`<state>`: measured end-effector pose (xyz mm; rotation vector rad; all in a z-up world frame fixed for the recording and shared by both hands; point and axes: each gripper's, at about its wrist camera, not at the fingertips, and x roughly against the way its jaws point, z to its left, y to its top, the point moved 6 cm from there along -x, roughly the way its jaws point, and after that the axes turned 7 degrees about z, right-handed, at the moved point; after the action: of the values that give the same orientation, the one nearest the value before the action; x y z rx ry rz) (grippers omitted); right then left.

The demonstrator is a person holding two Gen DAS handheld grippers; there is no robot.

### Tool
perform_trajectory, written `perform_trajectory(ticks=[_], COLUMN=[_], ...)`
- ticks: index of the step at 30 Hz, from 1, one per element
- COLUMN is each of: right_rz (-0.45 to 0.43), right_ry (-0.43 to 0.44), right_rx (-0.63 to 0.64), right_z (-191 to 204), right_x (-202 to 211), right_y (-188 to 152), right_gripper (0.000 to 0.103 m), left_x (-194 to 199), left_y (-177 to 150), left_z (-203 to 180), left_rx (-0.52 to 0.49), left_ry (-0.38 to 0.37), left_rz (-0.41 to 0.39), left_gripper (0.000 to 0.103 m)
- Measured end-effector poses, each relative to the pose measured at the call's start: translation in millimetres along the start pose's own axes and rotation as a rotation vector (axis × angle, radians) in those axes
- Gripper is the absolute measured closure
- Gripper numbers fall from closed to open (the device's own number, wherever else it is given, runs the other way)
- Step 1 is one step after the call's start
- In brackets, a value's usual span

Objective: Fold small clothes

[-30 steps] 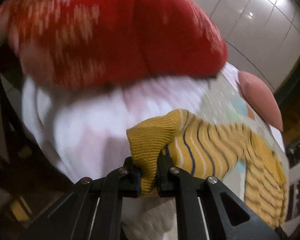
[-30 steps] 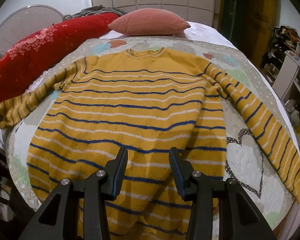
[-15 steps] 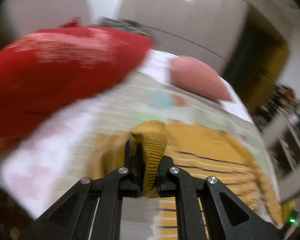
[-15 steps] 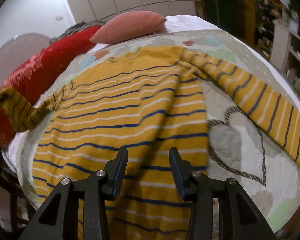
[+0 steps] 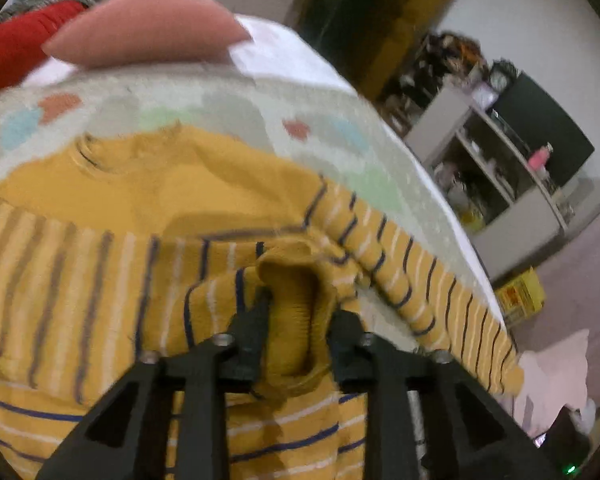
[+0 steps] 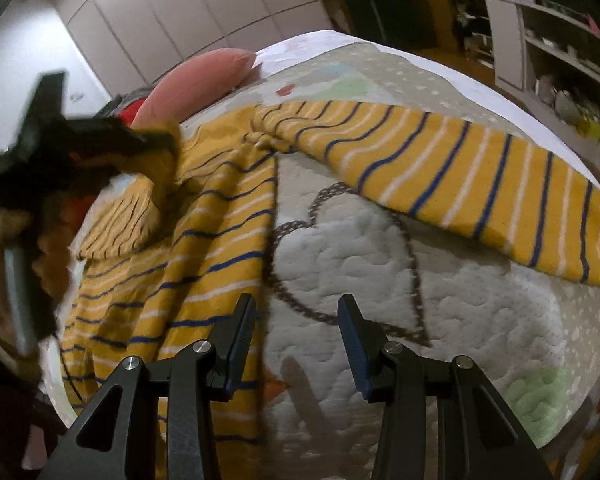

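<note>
A yellow sweater [image 5: 140, 208] with blue and white stripes lies spread on a quilted bed cover [image 6: 340, 240]. My left gripper [image 5: 296, 320] is shut on the ribbed cuff [image 5: 292, 312] of one sleeve and holds it above the sweater's body; it also shows in the right wrist view [image 6: 152, 140], blurred. The other sleeve [image 6: 480, 184] lies stretched out to the right. My right gripper [image 6: 296, 340] is open and empty, low over the cover just right of the sweater's side edge [image 6: 268, 240].
A pink pillow [image 5: 148, 28] and a red blanket [image 5: 12, 48] lie at the head of the bed. Shelves [image 5: 500, 160] full of items stand beside the bed's right side. A heart pattern [image 6: 340, 264] marks the cover under my right gripper.
My left gripper has carried the sleeve cuff from the bed's left side across over the sweater's body. My right gripper has swung right, from above the sweater's hem to its right edge.
</note>
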<state>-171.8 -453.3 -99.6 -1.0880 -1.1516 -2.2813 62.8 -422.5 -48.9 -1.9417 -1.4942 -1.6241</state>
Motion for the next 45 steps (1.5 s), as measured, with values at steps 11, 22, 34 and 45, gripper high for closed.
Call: perform_trajectory(ticks=[11, 22, 34, 45], right_rz=[-0.036, -0.028, -0.155, -0.243], right_ry=[0.002, 0.047, 0.004, -0.067], right_rx=[0.133, -0.072, -0.620, -0.564], right_z=[48, 15, -166, -198], right_x=[-9, -13, 56, 70], right_y=[41, 59, -12, 41], right_gripper=[0.056, 0.042, 0.038, 0.092], left_x=[108, 175, 167, 182], left_y=[-53, -145, -159, -160], left_z=[62, 144, 135, 108], left_rx=[0.035, 0.218, 0.228, 0.167], left_ry=[0.216, 0.355, 0.297, 0.330], left_rz=[-0.137, -0.194, -0.181, -0.201], left_gripper=[0.024, 0.021, 0.021, 0.021])
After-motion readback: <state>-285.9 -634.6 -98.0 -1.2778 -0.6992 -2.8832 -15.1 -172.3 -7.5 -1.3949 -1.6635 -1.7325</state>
